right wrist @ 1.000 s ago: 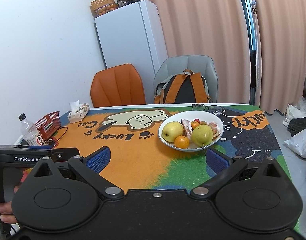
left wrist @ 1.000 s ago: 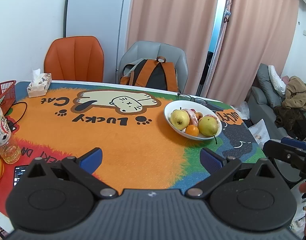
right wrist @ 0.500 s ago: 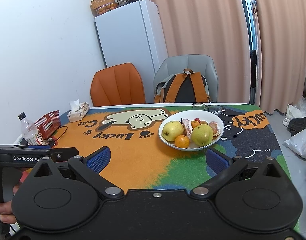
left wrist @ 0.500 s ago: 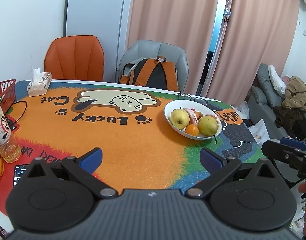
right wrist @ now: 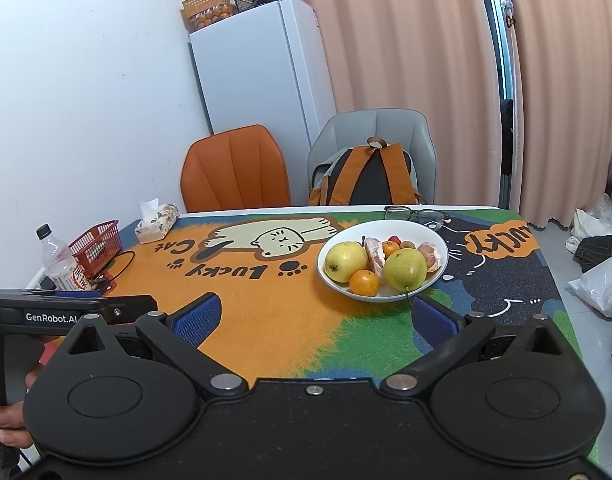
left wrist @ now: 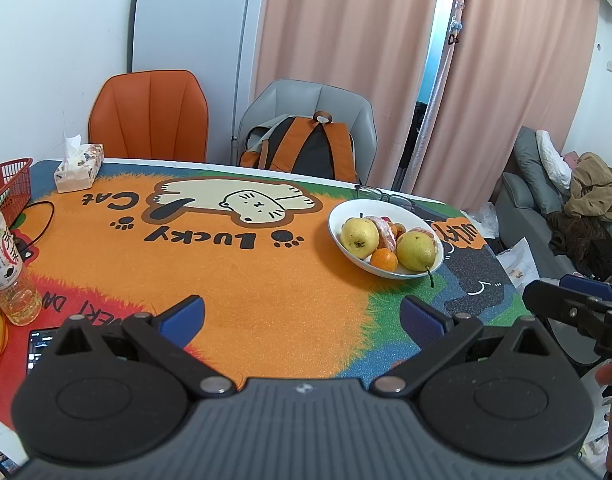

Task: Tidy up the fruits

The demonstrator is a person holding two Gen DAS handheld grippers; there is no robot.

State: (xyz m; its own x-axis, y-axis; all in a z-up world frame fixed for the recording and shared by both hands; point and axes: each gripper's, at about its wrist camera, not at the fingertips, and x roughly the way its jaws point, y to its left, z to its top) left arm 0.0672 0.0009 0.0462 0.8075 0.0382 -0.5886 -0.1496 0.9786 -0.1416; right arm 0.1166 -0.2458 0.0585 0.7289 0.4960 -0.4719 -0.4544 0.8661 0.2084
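Fruits all piled in white bowl [right wrist: 437,240] on far-right part of surface [right wrist: 266,320], w/ nothing loose on the cat-print mat [left wrist: 242,272] that can be seen. Contents: two yellow-green pears [right wrist: 345,261] and [right wrist: 405,269], stems up/forward; small mandarin [right wrist: 364,282] at near rim between them; peeled pomelo-like segments [right wrist: 375,254] behind; a few tiny fruits at back, too small to name. Eyeglasses [right wrist: 417,213] lying just behind bowl, apart from it.

Left tongs [left wrist: 302,312] spread wide, nothing between blue pads, hovering over near edge of surface. Right tongs [right wrist: 313,320] likewise spread wide & empty, lower right pad sitting just in front of bowl's near rim in its own view.

Key relation: bowl lies ahead & to the right of left tongs, well apart; nearly dead ahead, slightly right, of right tongs & much closer. So right hand is nearer, judging by both views. Pear w/ stem pointing toward near rim has long axis roughly along right tongs' line of approach; would prob. need a grip across its belly, not along stem.

Scene fits either stage: fruit gathered in bowl as end result, or bowl as source for sorting elsewhere, e.g. red basket [right wrist: 96,246] at far left. Can't settle which.
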